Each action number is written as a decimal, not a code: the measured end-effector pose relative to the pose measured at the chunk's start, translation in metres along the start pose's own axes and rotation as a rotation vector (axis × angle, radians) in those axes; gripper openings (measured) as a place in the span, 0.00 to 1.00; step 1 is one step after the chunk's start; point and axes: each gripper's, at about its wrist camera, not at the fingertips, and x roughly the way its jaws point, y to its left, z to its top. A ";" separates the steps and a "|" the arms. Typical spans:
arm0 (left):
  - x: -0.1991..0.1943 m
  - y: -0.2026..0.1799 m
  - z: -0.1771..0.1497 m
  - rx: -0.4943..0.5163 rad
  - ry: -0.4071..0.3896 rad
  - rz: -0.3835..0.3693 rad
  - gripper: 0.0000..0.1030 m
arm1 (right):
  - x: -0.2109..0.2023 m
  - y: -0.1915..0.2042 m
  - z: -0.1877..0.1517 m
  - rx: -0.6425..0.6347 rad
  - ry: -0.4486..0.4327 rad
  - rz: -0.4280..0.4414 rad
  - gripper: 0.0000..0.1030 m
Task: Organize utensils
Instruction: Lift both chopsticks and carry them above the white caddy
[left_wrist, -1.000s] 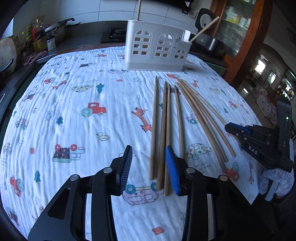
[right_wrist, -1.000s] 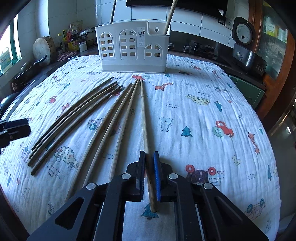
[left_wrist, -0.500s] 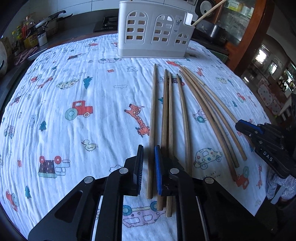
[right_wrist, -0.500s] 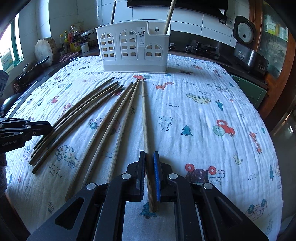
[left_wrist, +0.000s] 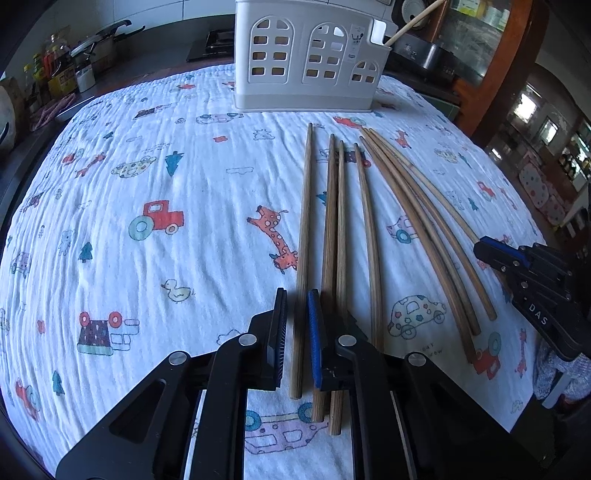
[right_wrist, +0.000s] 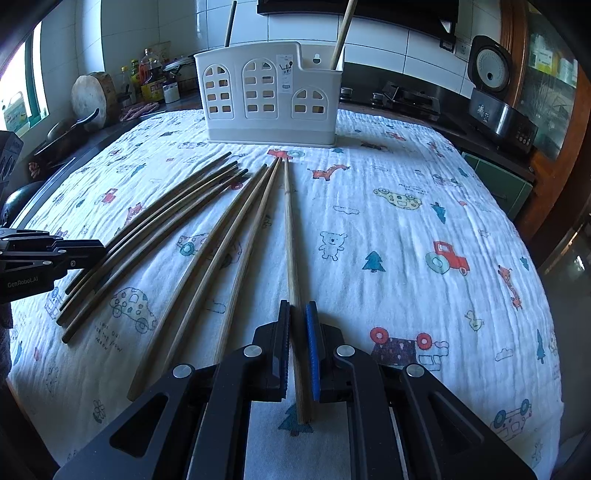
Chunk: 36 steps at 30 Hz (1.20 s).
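Several long wooden chopsticks lie lengthwise on the printed cloth. In the left wrist view my left gripper (left_wrist: 297, 325) is shut on the leftmost chopstick (left_wrist: 304, 221) near its near end. In the right wrist view my right gripper (right_wrist: 297, 339) is shut on the rightmost chopstick (right_wrist: 290, 236), apart from the others. A white utensil holder (left_wrist: 310, 62) with arched cut-outs stands at the far edge, also in the right wrist view (right_wrist: 269, 96), with a chopstick (right_wrist: 341, 33) standing in it. The right gripper (left_wrist: 532, 280) shows at the right of the left wrist view.
A fan of darker curved chopsticks (left_wrist: 424, 221) lies right of the straight ones. The left gripper's body (right_wrist: 48, 258) reaches over their near ends in the right wrist view. Bottles and pans (right_wrist: 147, 81) stand on the counter behind. A rice cooker (right_wrist: 491, 81) sits far right.
My left gripper moved forward and shut from wide open onto the leftmost chopstick. My right gripper stayed shut on its chopstick, nearly still.
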 end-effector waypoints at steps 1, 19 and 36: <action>-0.001 0.001 0.000 -0.006 -0.002 -0.005 0.06 | -0.001 0.000 0.000 0.000 -0.001 0.002 0.08; -0.092 -0.012 0.021 0.039 -0.259 -0.022 0.05 | -0.068 -0.001 0.044 -0.035 -0.195 0.006 0.07; -0.116 -0.012 0.074 0.062 -0.334 -0.065 0.05 | -0.087 -0.005 0.112 -0.055 -0.266 0.080 0.07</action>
